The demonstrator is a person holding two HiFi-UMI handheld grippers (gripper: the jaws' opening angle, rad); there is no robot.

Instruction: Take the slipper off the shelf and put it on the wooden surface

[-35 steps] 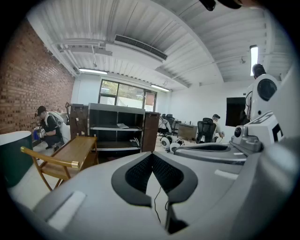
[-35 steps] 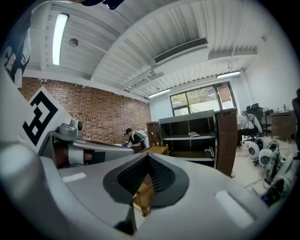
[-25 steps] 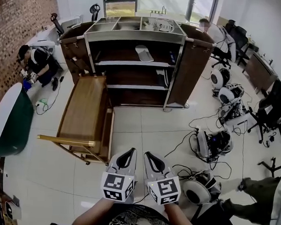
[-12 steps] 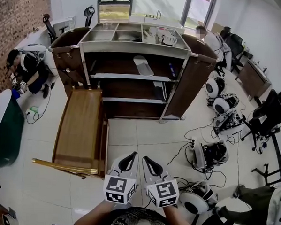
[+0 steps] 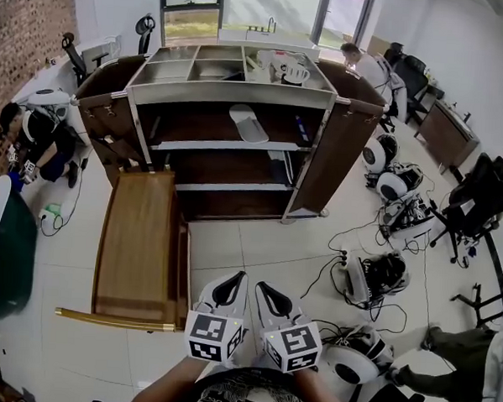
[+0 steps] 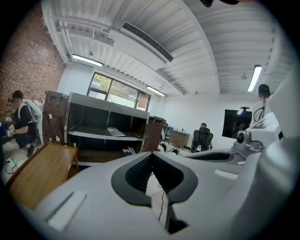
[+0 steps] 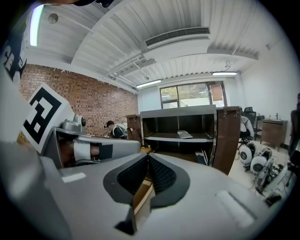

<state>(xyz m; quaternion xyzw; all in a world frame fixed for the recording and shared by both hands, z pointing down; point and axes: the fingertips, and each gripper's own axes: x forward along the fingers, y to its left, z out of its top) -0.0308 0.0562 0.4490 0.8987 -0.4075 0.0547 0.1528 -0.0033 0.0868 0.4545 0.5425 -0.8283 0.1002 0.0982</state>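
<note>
A pale slipper (image 5: 248, 123) lies on the upper shelf of the dark open shelf unit (image 5: 229, 144), far ahead of me. The slipper (image 6: 116, 132) shows small in the left gripper view, and the slipper (image 7: 184, 134) shows likewise in the right gripper view. The wooden surface (image 5: 140, 245) is a long bench top in front of the shelf unit, to the left. My left gripper (image 5: 231, 280) and right gripper (image 5: 265, 287) are held side by side low and close to my body. Both are shut with nothing in them.
The shelf unit's brown doors (image 5: 342, 150) stand swung open. Robot bases and cables (image 5: 382, 274) litter the floor at right, with office chairs (image 5: 479, 199) beyond. One person crouches at left (image 5: 28, 138), another sits at the back (image 5: 368, 68). A green-edged table (image 5: 1, 242) is at far left.
The shelf unit and wooden surface have come nearer and lower in the head view. Both grippers stay shut, side by side, in the same place before me.
</note>
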